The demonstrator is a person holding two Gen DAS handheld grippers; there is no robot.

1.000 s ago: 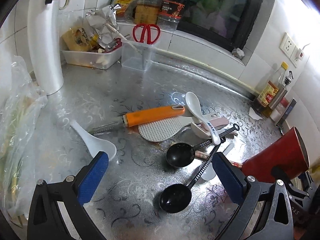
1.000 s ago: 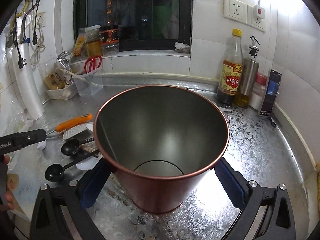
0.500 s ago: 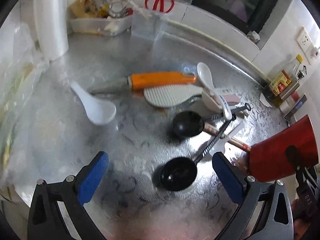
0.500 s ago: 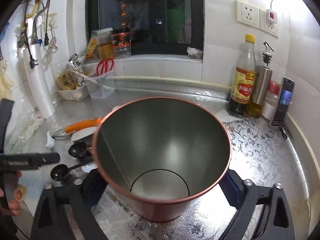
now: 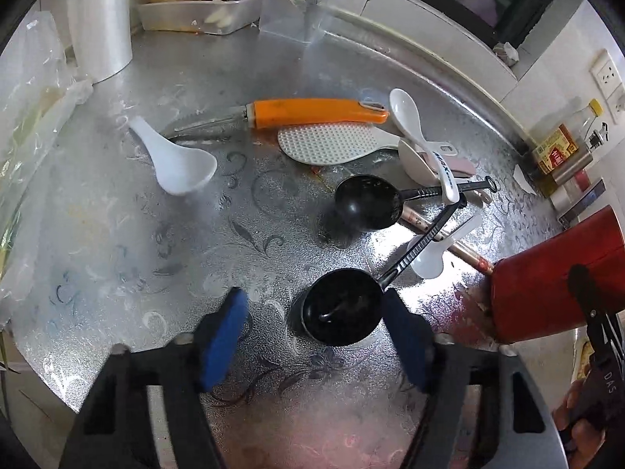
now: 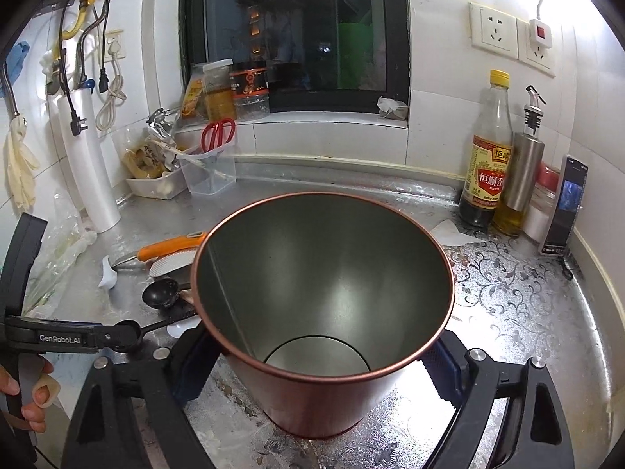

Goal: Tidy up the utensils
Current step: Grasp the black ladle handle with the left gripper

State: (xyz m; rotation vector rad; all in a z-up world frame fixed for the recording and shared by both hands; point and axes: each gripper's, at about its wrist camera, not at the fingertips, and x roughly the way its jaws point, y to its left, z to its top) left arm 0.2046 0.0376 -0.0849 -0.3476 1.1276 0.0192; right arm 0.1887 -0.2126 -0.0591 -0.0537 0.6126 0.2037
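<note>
My left gripper (image 5: 314,336) points down at the nearer black spoon (image 5: 341,312). Its jaws have just been closing, and the spoon's bowl lies between them. The right pad sits at the bowl's edge and the left pad is still apart from it. A second black spoon (image 5: 367,203), a white soup spoon (image 5: 175,160), a white rice paddle (image 5: 328,144), an orange-handled tool (image 5: 318,112) and chopsticks (image 5: 465,252) lie beyond. My right gripper (image 6: 316,371) is shut on the empty copper-red cup (image 6: 324,301), which stands upright on the counter at the right (image 5: 554,281).
A clear box with red scissors (image 5: 300,19) and a white tray (image 5: 195,19) stand at the back wall beside a white pipe (image 5: 99,19). A plastic bag (image 5: 31,136) lies at the left. A vinegar bottle (image 6: 488,156) and an oil dispenser (image 6: 523,172) stand at the right.
My left gripper has sunk toward the near black spoon and its jaws have narrowed around the bowl. The right jaws have closed in on the cup.
</note>
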